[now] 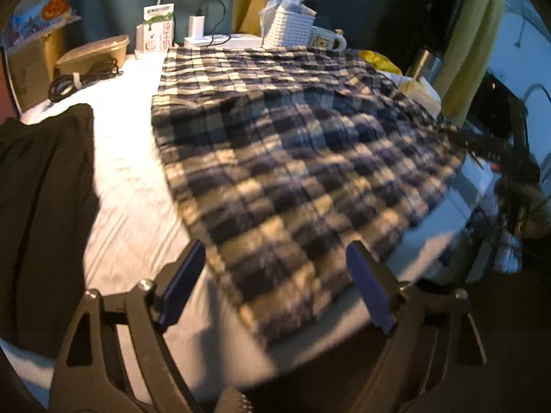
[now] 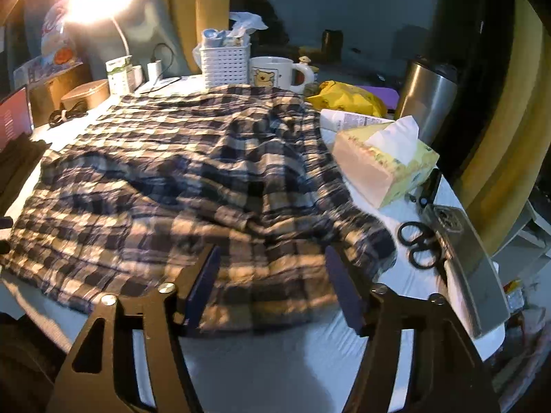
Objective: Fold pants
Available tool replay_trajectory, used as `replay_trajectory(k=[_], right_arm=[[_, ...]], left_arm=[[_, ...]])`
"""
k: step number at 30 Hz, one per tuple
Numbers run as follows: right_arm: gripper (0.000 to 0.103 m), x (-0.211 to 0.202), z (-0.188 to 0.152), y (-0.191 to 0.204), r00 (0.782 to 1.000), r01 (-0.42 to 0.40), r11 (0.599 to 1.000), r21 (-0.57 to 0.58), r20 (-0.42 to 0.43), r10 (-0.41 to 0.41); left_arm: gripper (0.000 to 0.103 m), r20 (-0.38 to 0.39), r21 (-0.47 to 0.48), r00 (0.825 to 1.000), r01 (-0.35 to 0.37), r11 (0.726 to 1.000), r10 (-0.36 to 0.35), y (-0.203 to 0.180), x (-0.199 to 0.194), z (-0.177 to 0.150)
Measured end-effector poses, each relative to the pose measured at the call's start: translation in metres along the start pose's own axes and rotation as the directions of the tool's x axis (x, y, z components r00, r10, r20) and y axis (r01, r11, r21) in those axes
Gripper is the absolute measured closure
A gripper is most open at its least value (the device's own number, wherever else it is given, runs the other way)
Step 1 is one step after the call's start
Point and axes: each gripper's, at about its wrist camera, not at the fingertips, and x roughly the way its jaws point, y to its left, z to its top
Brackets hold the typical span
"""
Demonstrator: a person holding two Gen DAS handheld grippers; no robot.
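Plaid pants [image 1: 292,144] — flat on table | both hand-held grippers [image 1: 275,285] [image 2: 272,285] — jaws apart, hem between, unclamped

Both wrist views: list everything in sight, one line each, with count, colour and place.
plaid fabric pants: one, navy and cream, spread across the table
white woven basket: one, far edge
white cartoon mug: one, right of basket
yellow tissue box: one, right of pants
black-handled scissors: one, near right
steel flask: one, far right
milk carton: one, white-green, far left
black garment: one, left edge
left gripper: open, over the pants' near hem
right gripper: open, over near hem
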Motion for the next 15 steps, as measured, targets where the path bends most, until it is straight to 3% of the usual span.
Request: replay_trajectory(k=[5, 9, 15], right_arm=[[0.034, -0.013, -0.007, 0.008, 1.000, -0.009, 1.000, -0.006, 0.017, 0.009], [0.034, -0.020, -0.007, 0.009, 1.000, -0.005, 1.000, -0.013, 0.024, 0.005], [0.034, -0.022, -0.009, 0.001, 1.000, 0.012, 1.000, 0.005, 0.021, -0.012]], left_arm=[[0.017, -0.011, 0.086, 0.999, -0.035, 0.996, 0.036, -0.013, -0.009, -0.026], [0.017, -0.015, 0.164, 0.991, -0.127, 0.978, 0.131, -0.023, -0.003, -0.037], [0.017, 0.012, 0.123, 0.989, -0.150, 0.981, 0.150, -0.020, 0.005, -0.028]])
